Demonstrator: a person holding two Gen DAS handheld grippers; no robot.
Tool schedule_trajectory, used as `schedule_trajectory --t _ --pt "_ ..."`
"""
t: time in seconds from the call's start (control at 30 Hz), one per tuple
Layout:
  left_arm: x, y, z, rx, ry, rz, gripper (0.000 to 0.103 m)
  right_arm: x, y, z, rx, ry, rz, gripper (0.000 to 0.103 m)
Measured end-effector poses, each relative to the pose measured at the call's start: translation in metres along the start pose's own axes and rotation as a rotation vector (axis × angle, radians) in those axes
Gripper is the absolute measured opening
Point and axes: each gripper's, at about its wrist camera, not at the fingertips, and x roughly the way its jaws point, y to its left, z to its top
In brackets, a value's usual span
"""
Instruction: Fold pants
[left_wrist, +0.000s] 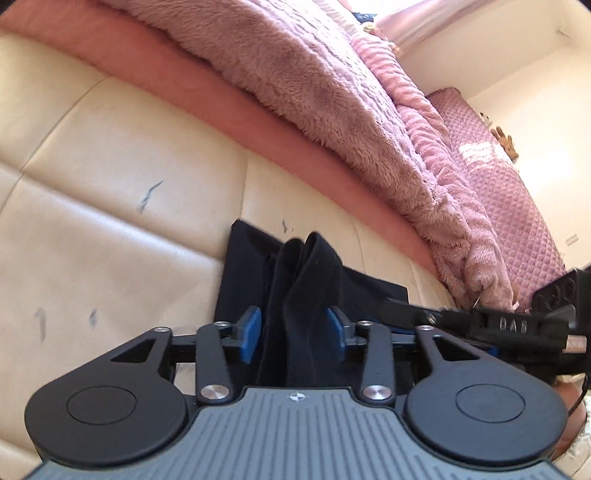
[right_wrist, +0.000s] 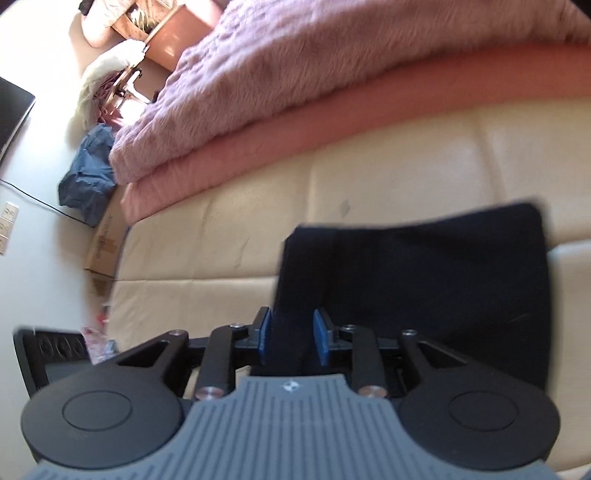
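Pants: the dark pants (left_wrist: 303, 280) lie folded on the cream padded surface (left_wrist: 110, 155), with a bunched ridge of cloth rising between your left gripper's (left_wrist: 294, 328) blue pads (left_wrist: 253, 325).
Left jaws: spread; in the left wrist view a sliver of gap shows on each side of the ridge, so the pads flank the cloth without pinching it.
Right jaws: your right gripper (right_wrist: 291, 330) stands partly spread over the near left edge of the pants (right_wrist: 424, 277); a dark fold runs up between the pads (right_wrist: 264, 328). Whether they still press it you cannot tell; the view is blurred.
Edges: in the right wrist view the far hem runs level across the surface and the right corner sits square; the left corner stops short of the panel seam.
Open room: bare cream surface (right_wrist: 221, 240) lies left of the pants and beyond them, up to the pink mattress edge (left_wrist: 258, 122) and the fluffy pink blanket (left_wrist: 314, 92) hanging over it.
Pose: both tools tilt downward toward the cloth, and your right gripper (left_wrist: 517, 325) shows just beside the left one's right finger.
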Motion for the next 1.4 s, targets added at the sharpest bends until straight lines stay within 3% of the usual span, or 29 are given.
schedule_trajectory --t 0.17,0.33,0.43,0.63,0.73,0.8,0.87,1.13,1.23,1.4 --pt "0.035 0.002 0.009 0.024 0.044 0.0 0.058 -0.014 -0.031 0.001 -0.061 -0.05 -0.132 0.02" --pt "0.051 0.001 0.01 0.085 0.033 0.011 0.059 0.001 -0.058 -0.006 -0.077 -0.029 -0.149 0.012" --pt "0.058 -0.006 0.009 0.141 0.023 0.016 0.059 0.016 -0.071 -0.012 -0.063 -0.008 -0.131 0.0" --pt "0.063 -0.019 0.002 0.228 0.002 0.01 0.048 0.021 -0.104 -0.012 0.068 -0.016 -0.041 0.0" --pt "0.062 -0.009 0.004 0.144 0.001 -0.055 0.044 0.024 -0.1 -0.01 0.054 -0.009 -0.048 0.0" --pt "0.062 -0.001 0.007 0.054 0.011 -0.095 0.03 0.026 -0.098 -0.009 0.044 -0.005 -0.054 0.0" --pt "0.061 -0.002 0.008 0.043 0.009 -0.076 0.02 0.026 -0.099 -0.009 0.044 -0.005 -0.052 0.0" --pt "0.035 -0.05 0.001 0.18 -0.049 0.005 0.017 0.013 -0.094 -0.013 0.025 -0.02 -0.073 0.0" --pt "0.018 -0.069 0.003 0.234 -0.051 0.017 0.017 -0.007 -0.084 -0.017 0.013 -0.064 -0.062 0.017" --pt "-0.007 -0.087 0.012 0.245 -0.032 0.008 0.017 -0.047 -0.075 -0.033 -0.016 -0.157 -0.031 0.019"
